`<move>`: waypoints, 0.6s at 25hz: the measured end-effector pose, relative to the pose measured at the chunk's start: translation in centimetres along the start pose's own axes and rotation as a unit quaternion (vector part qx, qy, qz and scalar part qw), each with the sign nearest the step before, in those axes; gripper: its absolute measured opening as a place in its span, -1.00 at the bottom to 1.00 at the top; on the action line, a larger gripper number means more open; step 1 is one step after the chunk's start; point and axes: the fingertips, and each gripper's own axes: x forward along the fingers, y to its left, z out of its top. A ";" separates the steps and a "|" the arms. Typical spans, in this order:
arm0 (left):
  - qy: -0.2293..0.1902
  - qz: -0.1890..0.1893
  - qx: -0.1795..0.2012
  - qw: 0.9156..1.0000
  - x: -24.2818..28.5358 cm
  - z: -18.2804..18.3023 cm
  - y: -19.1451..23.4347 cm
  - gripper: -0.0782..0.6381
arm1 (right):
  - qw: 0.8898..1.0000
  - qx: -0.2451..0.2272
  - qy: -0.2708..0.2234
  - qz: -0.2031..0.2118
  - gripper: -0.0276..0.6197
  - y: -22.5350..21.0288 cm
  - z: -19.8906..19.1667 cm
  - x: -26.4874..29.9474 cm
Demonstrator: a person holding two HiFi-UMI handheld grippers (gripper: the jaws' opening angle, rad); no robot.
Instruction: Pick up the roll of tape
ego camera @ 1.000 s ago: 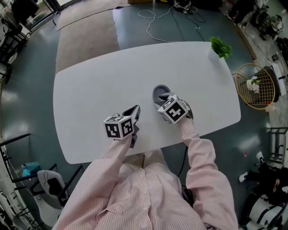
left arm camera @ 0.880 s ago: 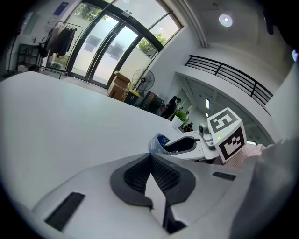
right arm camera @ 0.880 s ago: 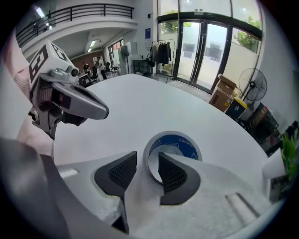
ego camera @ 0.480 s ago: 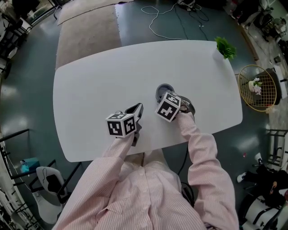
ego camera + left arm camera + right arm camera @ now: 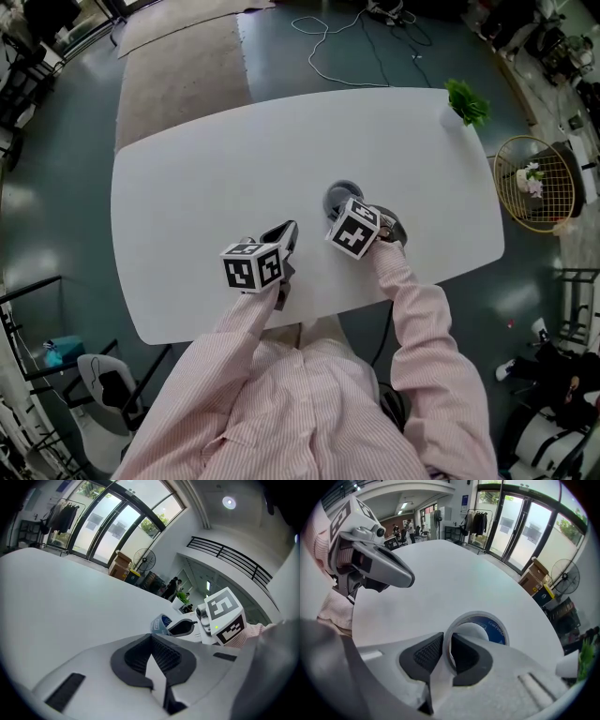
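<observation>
White table [image 5: 187,187] held the roll of tape [image 5: 494,633] near its middle | right gripper [image 5: 446,651] — jaws just closing — pinched the roll's wall | left gripper [image 5: 151,644] hovered aside, jaws together, empty.

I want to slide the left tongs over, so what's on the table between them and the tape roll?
Nothing: the head view shows only bare white table between the left tongs and the tape roll.

Dressed in a pink-and-white pinstriped shirt [image 5: 309,412] with long sleeves [image 5: 412,319]. Pale grey shells on left gripper [image 5: 151,641] and right gripper [image 5: 446,651], black ribbed pads [image 5: 165,657], a black-and-white marker cube [image 5: 251,265] atop each.
</observation>
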 end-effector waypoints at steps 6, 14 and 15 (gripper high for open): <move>-0.011 -0.021 0.023 0.999 -0.5 0.5 -1.0 -0.78 | 0.995 0.070 -0.069 -0.019 -0.74 -0.3 0.4 -1.4; -0.057 -0.046 0.101 0.992 -2.2 2.2 -3.6 -0.78 | 0.951 0.208 -0.226 -0.034 -0.74 -0.6 1.9 -6.2; -0.063 -0.048 0.109 0.991 -2.5 2.4 -4.0 -0.78 | 0.942 0.223 -0.247 -0.034 -0.74 -0.5 2.1 -7.0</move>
